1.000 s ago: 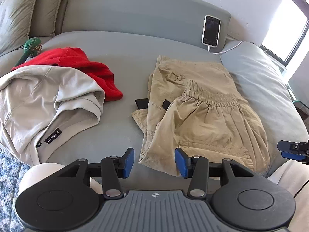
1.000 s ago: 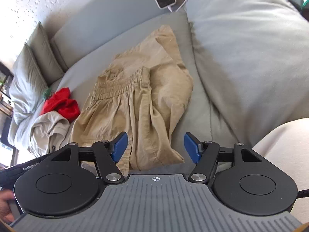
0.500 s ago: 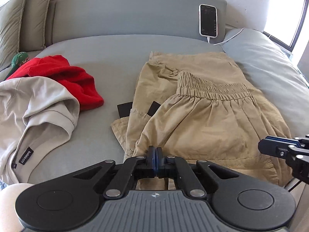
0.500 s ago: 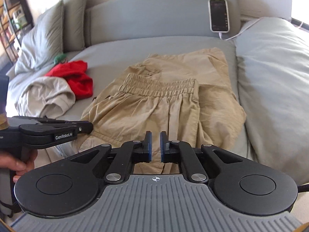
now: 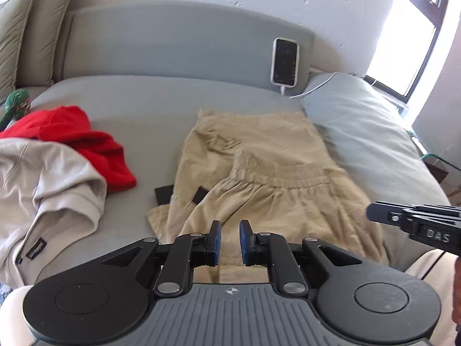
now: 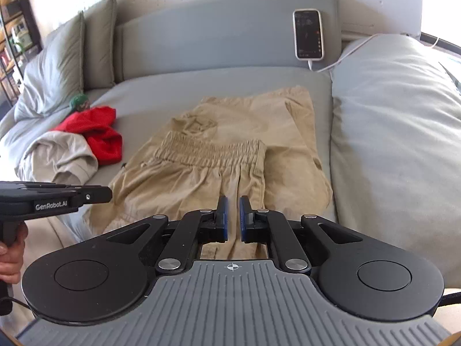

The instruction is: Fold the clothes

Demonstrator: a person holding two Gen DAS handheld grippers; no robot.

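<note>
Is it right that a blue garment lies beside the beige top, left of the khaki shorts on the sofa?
Not quite: the garment beside the beige top is red, not blue, as the right wrist view shows. It does lie left of the khaki shorts on the sofa.

The grey sofa seat (image 5: 138,106) carries tan trousers (image 5: 268,178) at centre, a red garment (image 5: 86,141) overlapped by a beige garment (image 5: 49,190) at left, and a large grey cushion (image 6: 394,132) at right.
</note>
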